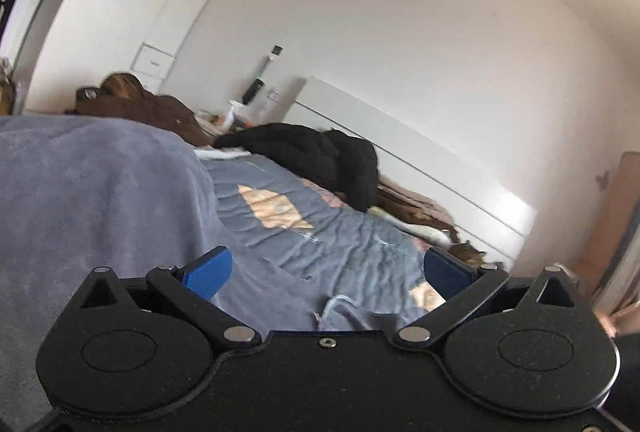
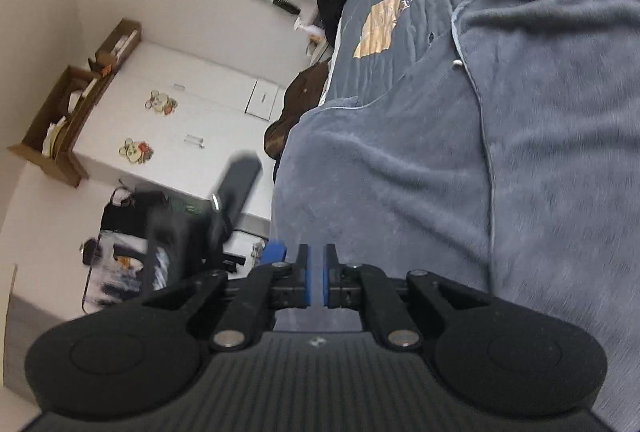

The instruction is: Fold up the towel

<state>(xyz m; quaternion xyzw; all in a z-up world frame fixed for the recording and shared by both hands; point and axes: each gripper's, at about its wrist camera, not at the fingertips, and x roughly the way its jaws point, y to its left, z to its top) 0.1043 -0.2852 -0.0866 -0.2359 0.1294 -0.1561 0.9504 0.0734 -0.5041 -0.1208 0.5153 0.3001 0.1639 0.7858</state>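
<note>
Towel (image 2: pixel 400 160): lay rumpled on the bed (image 1: pixel 344 240), one part doubled over another.
Left gripper (image 1: pixel 324 272): jaws wide apart, empty.
Right gripper (image 2: pixel 316 276): jaws nearly together, nothing between them.
Risk: with neither gripper holding an edge, the fold could slump crooked.

The towel (image 2: pixel 420 160) was a grey-blue, plush piece with a paler stitched hem. It lay spread over the bed's quilted cover, rumpled into soft ridges, one layer lapped over another along a curved hem line. In the left wrist view the towel (image 1: pixel 92 192) rose as a rounded mound at the left, its nap blurred.
</note>
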